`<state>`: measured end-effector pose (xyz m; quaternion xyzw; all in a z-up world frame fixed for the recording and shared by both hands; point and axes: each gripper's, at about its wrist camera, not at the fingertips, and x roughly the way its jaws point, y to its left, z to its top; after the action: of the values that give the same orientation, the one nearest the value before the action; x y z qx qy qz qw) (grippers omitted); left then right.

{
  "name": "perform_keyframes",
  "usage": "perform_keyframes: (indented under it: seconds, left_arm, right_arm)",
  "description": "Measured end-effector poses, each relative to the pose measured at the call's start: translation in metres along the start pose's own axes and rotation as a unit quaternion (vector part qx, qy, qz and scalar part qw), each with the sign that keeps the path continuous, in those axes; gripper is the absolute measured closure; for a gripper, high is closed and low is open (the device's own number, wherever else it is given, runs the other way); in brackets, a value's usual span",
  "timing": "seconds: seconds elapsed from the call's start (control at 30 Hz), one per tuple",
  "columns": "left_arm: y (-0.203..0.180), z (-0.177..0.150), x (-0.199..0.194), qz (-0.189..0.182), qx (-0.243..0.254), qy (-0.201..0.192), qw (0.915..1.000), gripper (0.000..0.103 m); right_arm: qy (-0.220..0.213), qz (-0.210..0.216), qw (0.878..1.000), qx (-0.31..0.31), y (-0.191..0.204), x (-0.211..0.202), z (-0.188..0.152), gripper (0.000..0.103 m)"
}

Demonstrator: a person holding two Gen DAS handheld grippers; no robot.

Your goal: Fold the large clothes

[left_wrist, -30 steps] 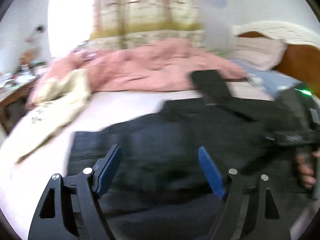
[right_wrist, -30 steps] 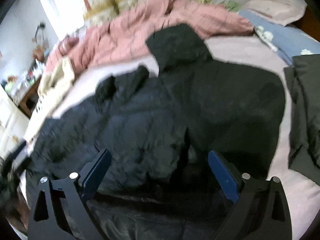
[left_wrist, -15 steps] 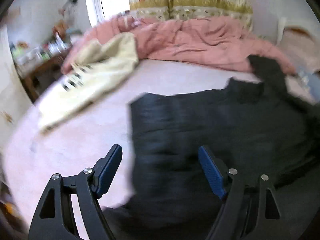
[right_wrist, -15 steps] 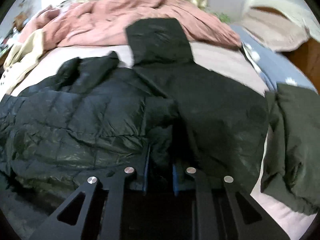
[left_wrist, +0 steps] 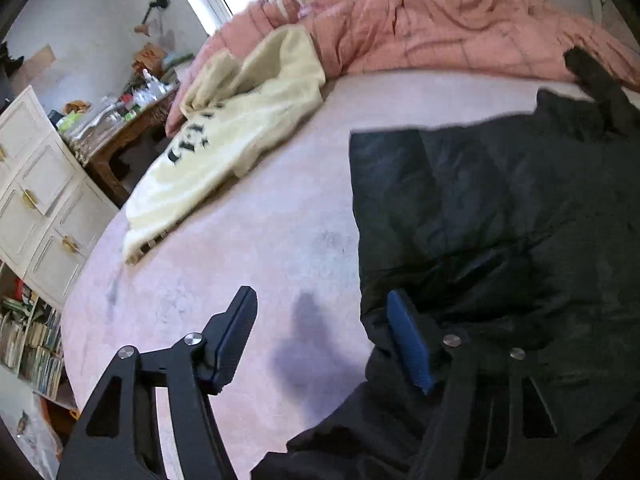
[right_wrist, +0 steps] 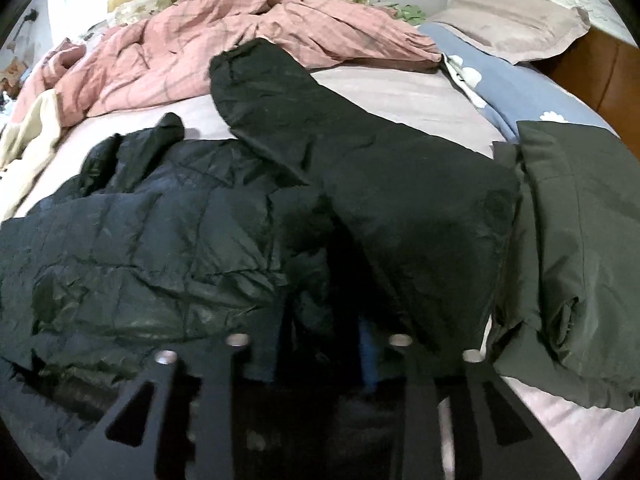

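A black puffer jacket (left_wrist: pixel 500 220) lies spread on the pink bed sheet (left_wrist: pixel 240 260). My left gripper (left_wrist: pixel 320 296) hovers at the jacket's left edge with its jaws closing. Its right pad (left_wrist: pixel 404 344) is against the hem, its left finger is over bare sheet, and nothing is pinched. In the right wrist view the jacket (right_wrist: pixel 160 240) fills the lower left, with a black sleeve (right_wrist: pixel 320 128) stretched toward the quilt. My right gripper (right_wrist: pixel 320 356) is sunk in the jacket's folds. Its jaws are opening, with dark fabric bulging between them.
An olive green jacket (right_wrist: pixel 580 240) lies folded to the right. A pink quilt (right_wrist: pixel 240 24) and pillows (right_wrist: pixel 512 24) are heaped at the far side. A cream sweatshirt (left_wrist: pixel 240 128) lies left on the sheet. A white cabinet (left_wrist: pixel 36 184) and cluttered wooden desk (left_wrist: pixel 116 120) stand beside the bed.
My left gripper swung left and down to the jacket's left edge, and its jaws narrowed a little. My right gripper closed on a jacket fold and has since parted.
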<state>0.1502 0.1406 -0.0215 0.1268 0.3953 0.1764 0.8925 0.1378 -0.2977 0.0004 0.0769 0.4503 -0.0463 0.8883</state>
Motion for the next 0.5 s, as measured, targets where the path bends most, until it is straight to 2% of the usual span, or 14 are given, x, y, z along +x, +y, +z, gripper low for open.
perform_keyframes:
  seconds: [0.07, 0.1, 0.13, 0.17, 0.2, 0.23, 0.33, 0.43, 0.5]
  left_arm:
    - [0.004, 0.003, -0.015, -0.016, -0.013, -0.030, 0.9993, 0.036]
    - [0.008, 0.005, -0.027, -0.044, -0.026, -0.049, 0.9975, 0.036]
    - [0.010, 0.007, -0.037, -0.069, -0.038, -0.065, 0.9947, 0.036]
    - [0.011, 0.009, -0.047, -0.093, -0.048, -0.081, 0.9912, 0.036]
    - [0.012, 0.011, -0.057, -0.115, -0.055, -0.095, 0.9873, 0.034]
    - [0.011, 0.012, -0.066, -0.134, -0.055, -0.107, 0.9837, 0.032]
    - [-0.001, 0.014, -0.085, -0.173, -0.044, -0.123, 0.9762, 0.032]
    - [-0.012, 0.016, -0.083, -0.207, -0.051, -0.105, 0.9713, 0.032]
    - [-0.022, 0.015, -0.074, -0.233, -0.067, -0.078, 0.9670, 0.032]
  right_arm:
    - [-0.012, 0.080, 0.997, 0.019, -0.006, -0.011, 0.001, 0.051]
    - [-0.019, 0.114, 0.993, 0.028, -0.008, -0.018, 0.003, 0.048]
    - [-0.034, 0.136, 0.989, 0.037, -0.010, -0.028, 0.004, 0.040]
    - [-0.048, 0.140, 0.988, 0.040, -0.010, -0.036, 0.005, 0.033]
    - [-0.066, 0.132, 0.988, 0.037, -0.010, -0.045, 0.005, 0.031]
    - [-0.084, 0.112, 0.990, 0.028, -0.008, -0.055, 0.006, 0.029]
    - [-0.100, 0.087, 0.991, 0.009, -0.004, -0.068, 0.007, 0.029]
    - [-0.085, 0.093, 0.992, 0.004, 0.000, -0.067, 0.005, 0.029]
    - [-0.049, 0.087, 0.995, -0.013, 0.007, -0.052, 0.005, 0.032]
